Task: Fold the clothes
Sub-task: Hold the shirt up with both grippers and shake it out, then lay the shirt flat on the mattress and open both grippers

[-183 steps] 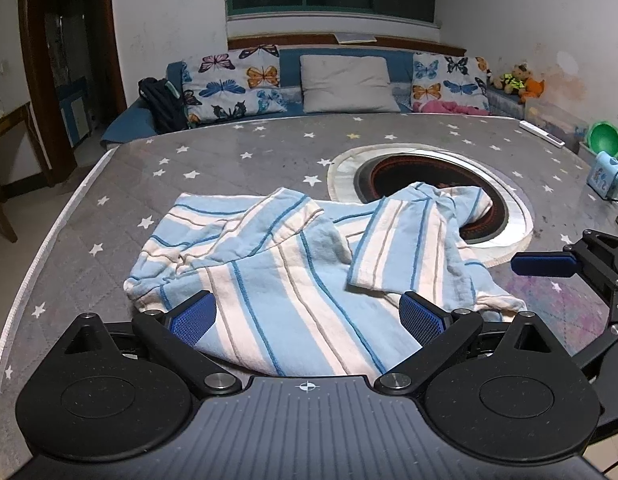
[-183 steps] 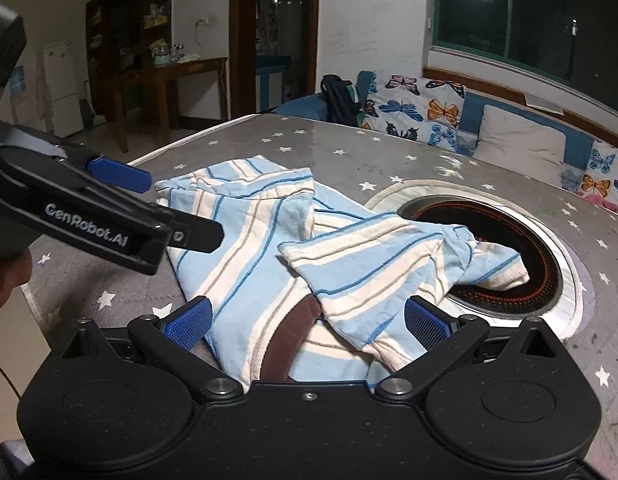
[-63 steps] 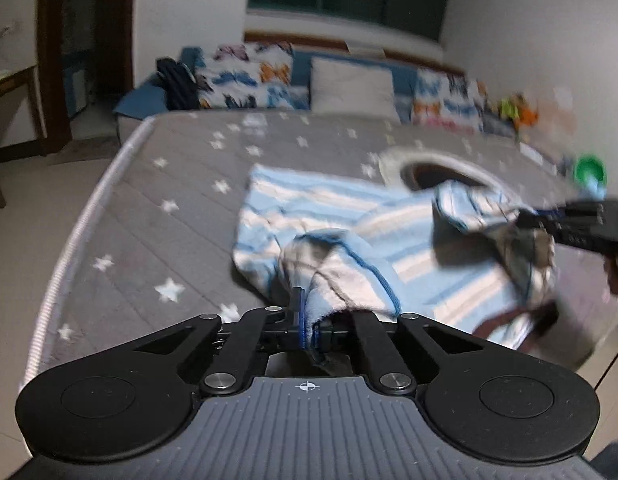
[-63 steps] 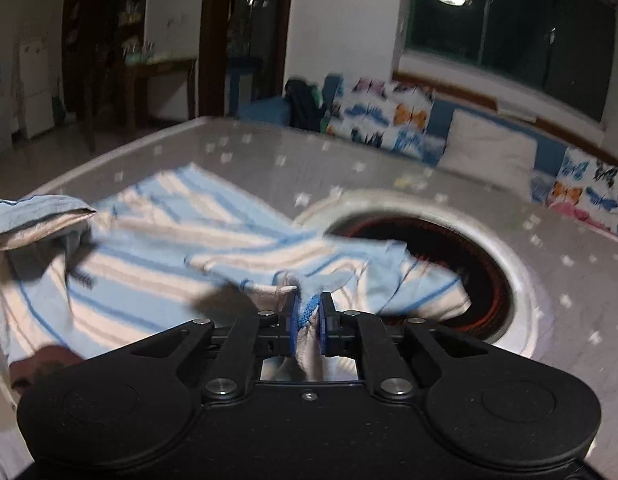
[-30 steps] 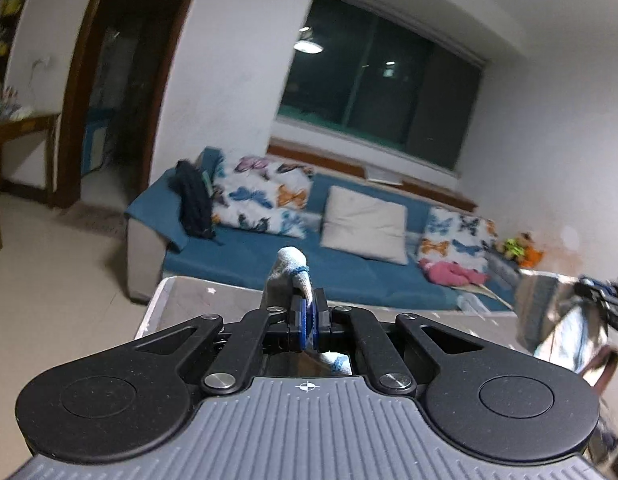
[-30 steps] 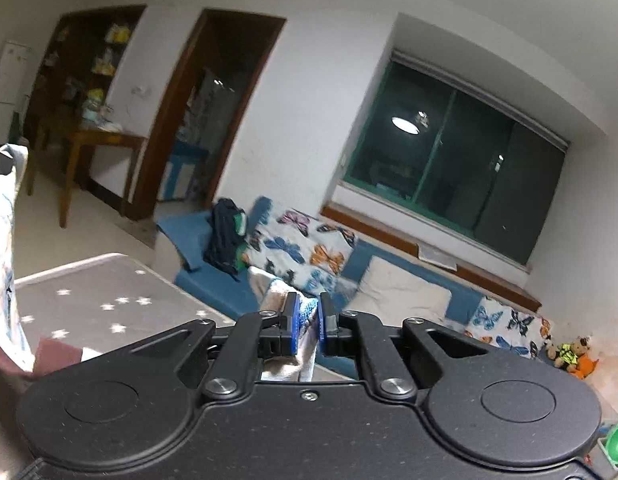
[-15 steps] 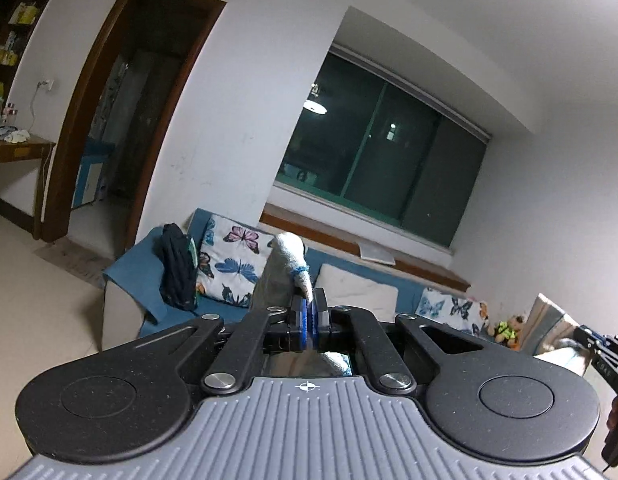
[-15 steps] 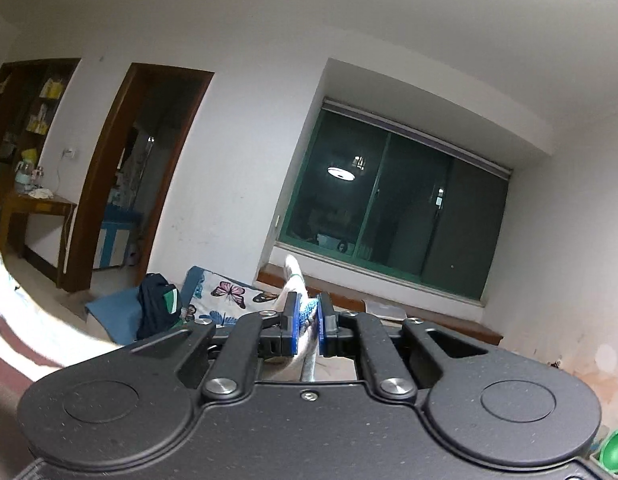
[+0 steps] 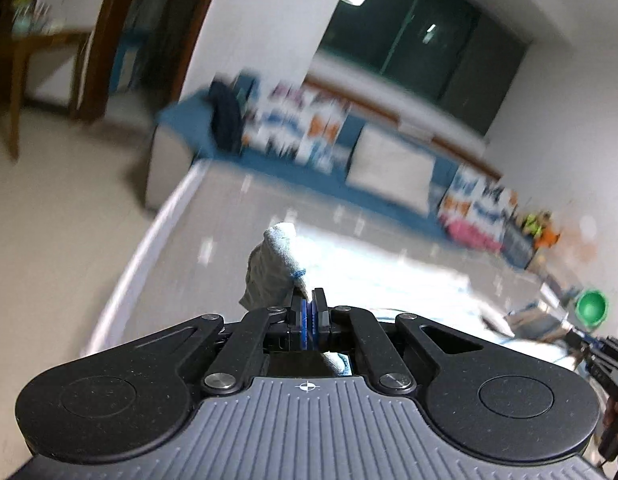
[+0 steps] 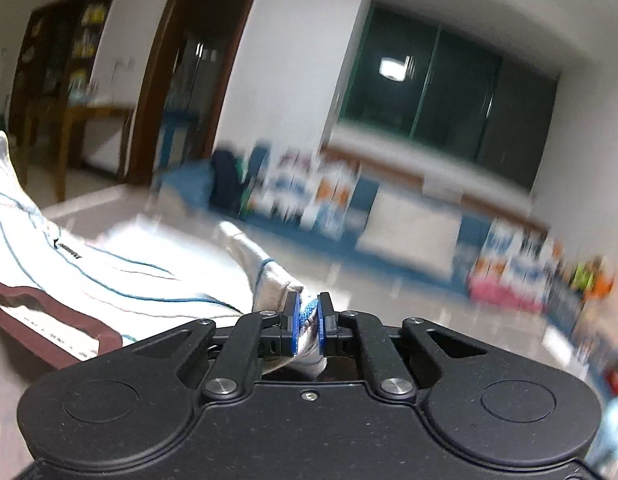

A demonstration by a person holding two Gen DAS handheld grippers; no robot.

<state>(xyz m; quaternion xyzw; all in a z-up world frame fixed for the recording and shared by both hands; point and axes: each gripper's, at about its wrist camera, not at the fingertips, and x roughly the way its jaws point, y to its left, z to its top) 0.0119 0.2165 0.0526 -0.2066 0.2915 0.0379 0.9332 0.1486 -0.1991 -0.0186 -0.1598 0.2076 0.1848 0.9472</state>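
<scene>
left hand-held gripper [image 9: 308,312]: pinching knit striped shirt [image 10: 121,276] | right hand-held gripper [image 10: 308,322]: pinching its bunched, soft fabric

Each camera sits just behind its own hand-held gripper and looks forward along the fingers, tilted somewhat downward. The left wrist view rides on the left hand-held gripper [image 9: 308,312] and faces across the star-patterned bed [image 9: 229,208] toward the blue sofa [image 9: 349,168] and the dark window [image 9: 421,40]. The right wrist view, on the right hand-held gripper [image 10: 308,320], faces much the same way. Both share the sofa, window and doorway [image 10: 189,80], all blurred.
</scene>
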